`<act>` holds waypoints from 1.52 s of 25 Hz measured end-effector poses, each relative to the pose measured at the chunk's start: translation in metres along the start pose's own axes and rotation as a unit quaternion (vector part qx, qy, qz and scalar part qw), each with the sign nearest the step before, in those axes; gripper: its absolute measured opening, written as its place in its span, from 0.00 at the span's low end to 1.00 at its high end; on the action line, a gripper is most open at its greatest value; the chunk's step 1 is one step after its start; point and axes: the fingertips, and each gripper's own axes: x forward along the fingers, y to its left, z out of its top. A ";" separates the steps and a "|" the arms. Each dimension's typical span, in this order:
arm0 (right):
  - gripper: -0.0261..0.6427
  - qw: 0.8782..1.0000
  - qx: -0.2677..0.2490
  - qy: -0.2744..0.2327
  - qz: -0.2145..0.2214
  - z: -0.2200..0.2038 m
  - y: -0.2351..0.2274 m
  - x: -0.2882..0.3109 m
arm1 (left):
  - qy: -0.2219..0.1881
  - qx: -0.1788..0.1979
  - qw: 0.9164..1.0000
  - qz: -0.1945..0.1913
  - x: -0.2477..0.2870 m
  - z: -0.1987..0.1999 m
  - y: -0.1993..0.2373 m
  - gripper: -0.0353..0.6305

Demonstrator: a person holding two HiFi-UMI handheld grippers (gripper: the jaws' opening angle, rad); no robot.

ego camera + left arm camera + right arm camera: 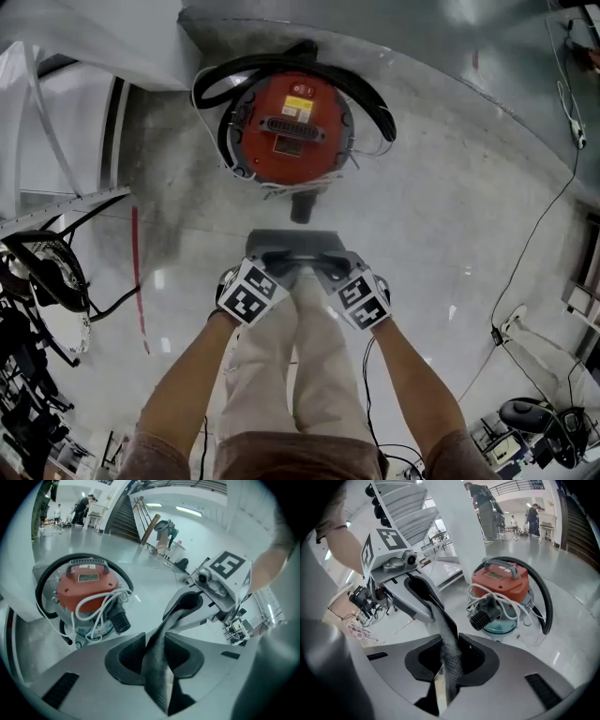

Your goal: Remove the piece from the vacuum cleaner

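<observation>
The red vacuum cleaner (292, 127) stands on the grey floor ahead of me, with a black hose (367, 94) curled round it and a black ribbed port (302, 206) facing me. It also shows in the left gripper view (84, 585) and the right gripper view (502, 585). A flat grey piece (292, 241) hangs in the air between the vacuum cleaner and my knees. My left gripper (274, 267) and right gripper (323, 267) sit side by side on its near edge. Edge-on, the textured grey piece (161, 634) (445, 630) runs from one gripper's jaws to the other's, pinched in both.
A white cord (101, 602) is looped on the vacuum's front. A black fan (47, 281) and cables lie at the left, a thin cable (544, 216) and more gear at the right. White stairs (66, 103) stand at the far left. People stand far off.
</observation>
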 end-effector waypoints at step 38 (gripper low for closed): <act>0.17 0.957 -0.067 -0.278 -0.041 0.299 0.098 -0.395 | -0.160 0.179 0.970 0.041 -0.372 0.278 -0.171 0.19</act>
